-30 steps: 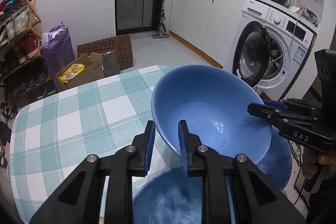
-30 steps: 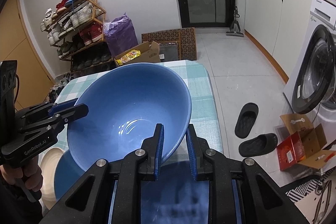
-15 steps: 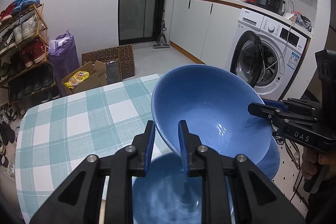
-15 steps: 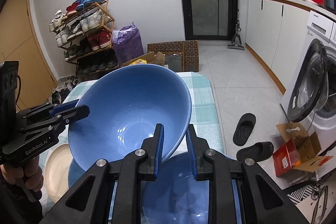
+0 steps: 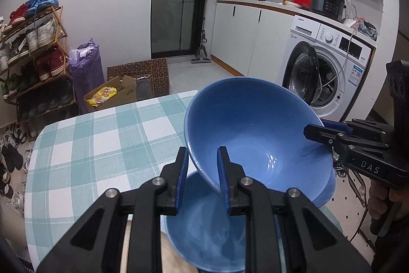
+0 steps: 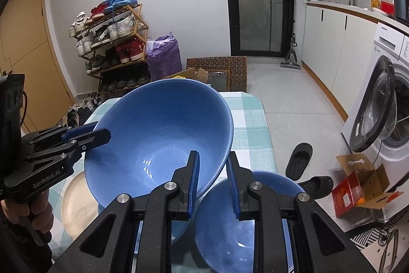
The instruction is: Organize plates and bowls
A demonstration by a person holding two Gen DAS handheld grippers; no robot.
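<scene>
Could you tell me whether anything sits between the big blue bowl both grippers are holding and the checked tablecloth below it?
Yes. The large blue ceramic bowl, clamped at opposite rims by the left hand-held gripper and right hand-held gripper, hangs over a smaller blue bowl and a cream plate. Farther out, the teal-checked tablecloth is bare.

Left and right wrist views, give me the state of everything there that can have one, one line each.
Big bowl: lifted off the table, tilted, clamped at opposite rims.
Left tool: shut on the big bowl's rim.
Right tool: shut on the big bowl's rim.
Second bowl: upright, empty, below the big bowl.
Plate: lying flat, empty.
Washer door: open.
Cardboard box: flaps open.
</scene>
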